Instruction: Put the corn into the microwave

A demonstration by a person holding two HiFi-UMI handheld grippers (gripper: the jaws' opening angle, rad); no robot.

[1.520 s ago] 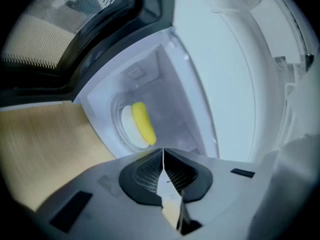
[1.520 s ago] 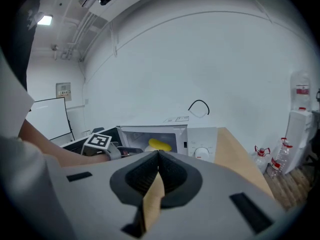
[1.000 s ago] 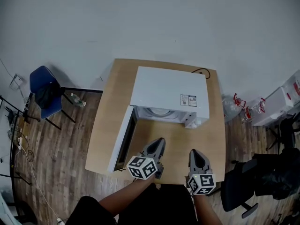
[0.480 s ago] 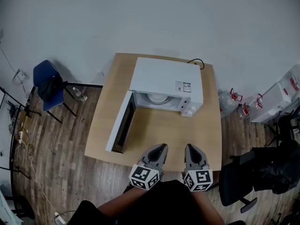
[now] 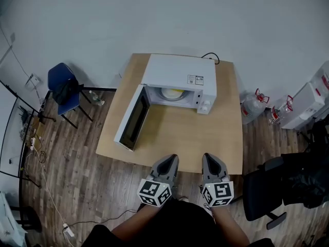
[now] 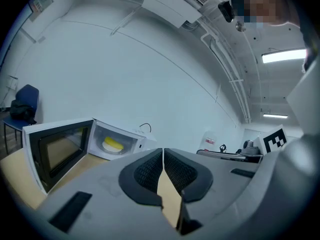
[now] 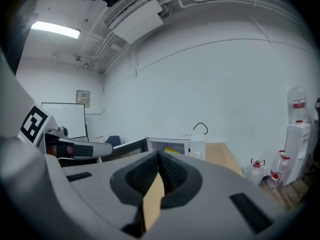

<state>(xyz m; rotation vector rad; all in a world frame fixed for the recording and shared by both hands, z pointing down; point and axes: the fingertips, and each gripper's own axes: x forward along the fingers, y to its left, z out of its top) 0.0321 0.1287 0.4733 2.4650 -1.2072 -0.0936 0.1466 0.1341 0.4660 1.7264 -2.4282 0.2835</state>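
The yellow corn [image 5: 175, 91] lies on a white plate [image 5: 167, 94] inside the white microwave [image 5: 177, 73], whose door [image 5: 130, 119] hangs open to the left. From the left gripper view the corn [image 6: 114, 143] shows in the cavity. Both grippers are held side by side off the table's near edge, well back from the microwave. My left gripper [image 5: 169, 160] is shut with nothing in it, jaws together [image 6: 163, 151]. My right gripper [image 5: 210, 158] is shut and empty too [image 7: 159, 155].
The wooden table [image 5: 205, 138] carries only the microwave. A blue chair [image 5: 64, 91] stands at the left, a black office chair [image 5: 267, 194] at the right. Water bottles [image 5: 253, 105] and white boxes [image 5: 308, 104] sit by the right wall. A cable [image 5: 209, 57] runs behind the microwave.
Both grippers have drawn back from over the table to off its near edge. The person has stepped away, so the microwave looks smaller and farther off.
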